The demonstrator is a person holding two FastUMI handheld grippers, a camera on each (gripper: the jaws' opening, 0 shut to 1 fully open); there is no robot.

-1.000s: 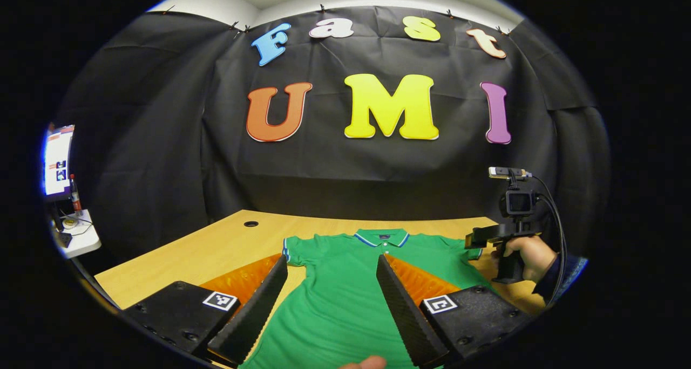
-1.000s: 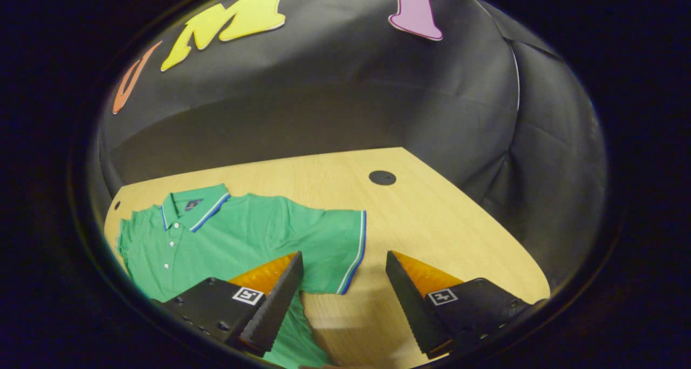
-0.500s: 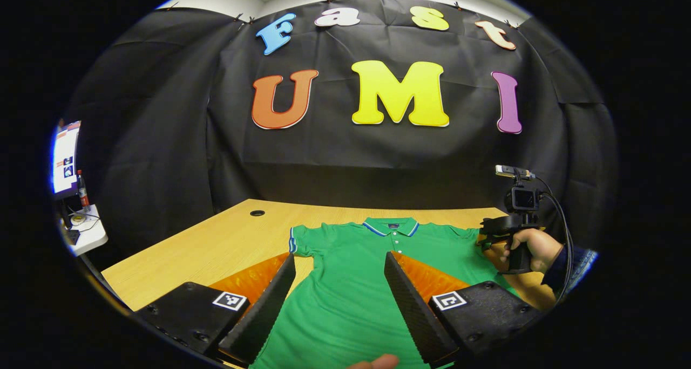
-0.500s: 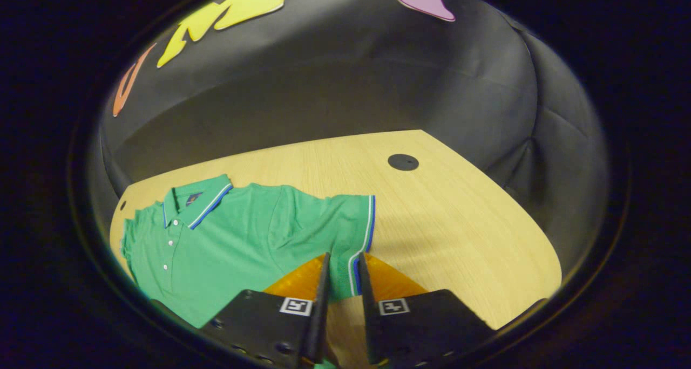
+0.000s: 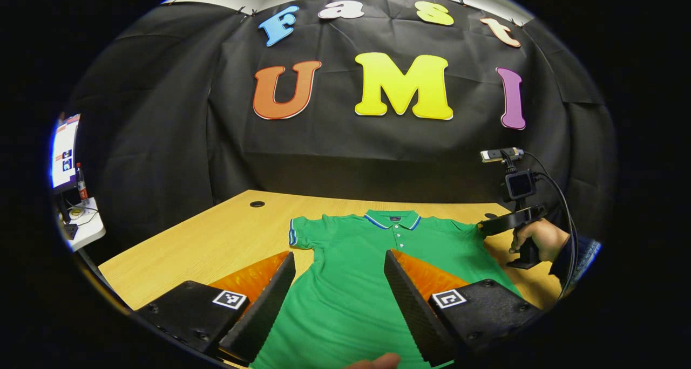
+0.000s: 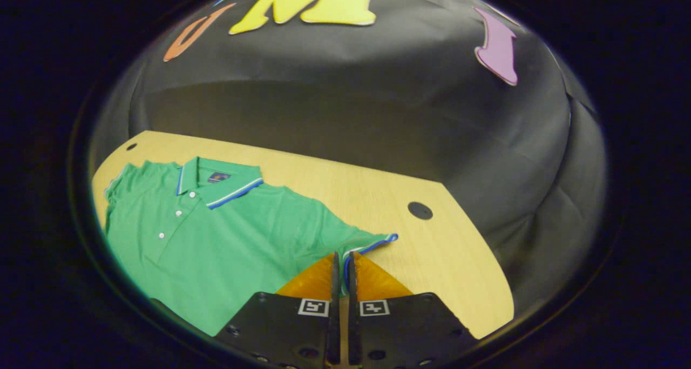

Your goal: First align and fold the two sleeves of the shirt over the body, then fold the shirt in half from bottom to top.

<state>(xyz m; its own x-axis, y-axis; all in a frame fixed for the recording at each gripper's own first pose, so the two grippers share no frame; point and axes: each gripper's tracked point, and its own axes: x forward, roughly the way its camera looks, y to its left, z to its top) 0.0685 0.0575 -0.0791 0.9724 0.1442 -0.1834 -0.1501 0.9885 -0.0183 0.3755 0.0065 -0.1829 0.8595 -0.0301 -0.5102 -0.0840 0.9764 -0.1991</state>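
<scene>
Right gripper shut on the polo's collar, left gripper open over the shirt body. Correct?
Not quite. The right gripper is shut on the cuff of the sleeve, not the collar, which lies untouched farther up the green polo shirt; the right gripper view shows this. The left gripper is open over the shirt body, as you said.

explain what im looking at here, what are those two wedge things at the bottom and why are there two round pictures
Each round picture comes from a camera riding on a hand-held gripper; a person holds one in each hand. The wedges at the bottom are that gripper's own jaws.

In the left gripper view, the left gripper hangs open over a green polo shirt lying flat on a wooden table. Farther off you see the person's hand holding the other gripper at the shirt's sleeve.

In the right gripper view, the right gripper has its jaws shut on the sleeve, whose striped edge is lifted and bunched.
</scene>
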